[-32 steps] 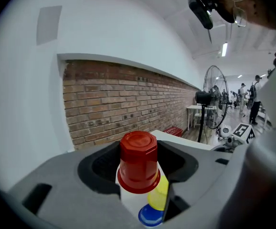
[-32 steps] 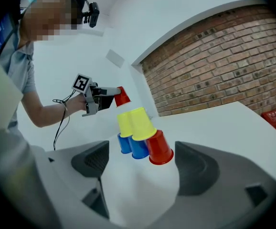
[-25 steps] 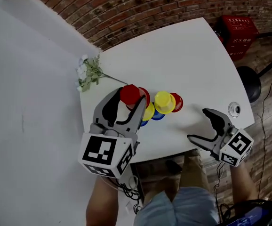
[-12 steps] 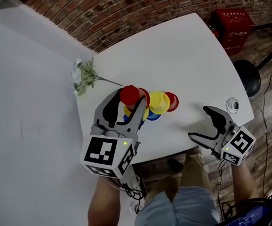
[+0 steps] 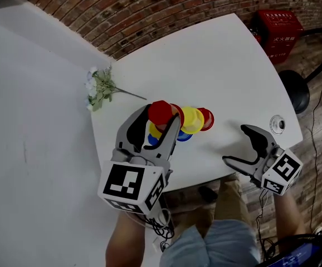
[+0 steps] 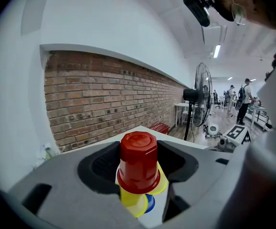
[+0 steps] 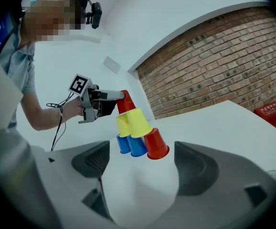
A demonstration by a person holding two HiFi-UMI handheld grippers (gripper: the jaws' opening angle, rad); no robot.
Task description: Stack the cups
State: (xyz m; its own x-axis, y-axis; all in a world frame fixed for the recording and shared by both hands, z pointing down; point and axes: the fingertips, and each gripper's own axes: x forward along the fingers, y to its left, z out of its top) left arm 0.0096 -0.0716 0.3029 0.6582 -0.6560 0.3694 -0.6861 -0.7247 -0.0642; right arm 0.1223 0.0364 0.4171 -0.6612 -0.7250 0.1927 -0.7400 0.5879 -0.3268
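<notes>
Now | left gripper [image 5: 160,117] squeezes red cup [image 6: 138,161] | best to set it flat on both yellow cups [image 7: 137,123] | right gripper [image 5: 234,145] apart, empty

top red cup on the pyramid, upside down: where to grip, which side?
Grip the top red cup across its tapered wall at mid-height, coming near level from the person's side, as the left gripper does now. It stands rim down, so the wider rim below the pads should stop it slipping; mid-height also clears the yellow cups beneath.
</notes>
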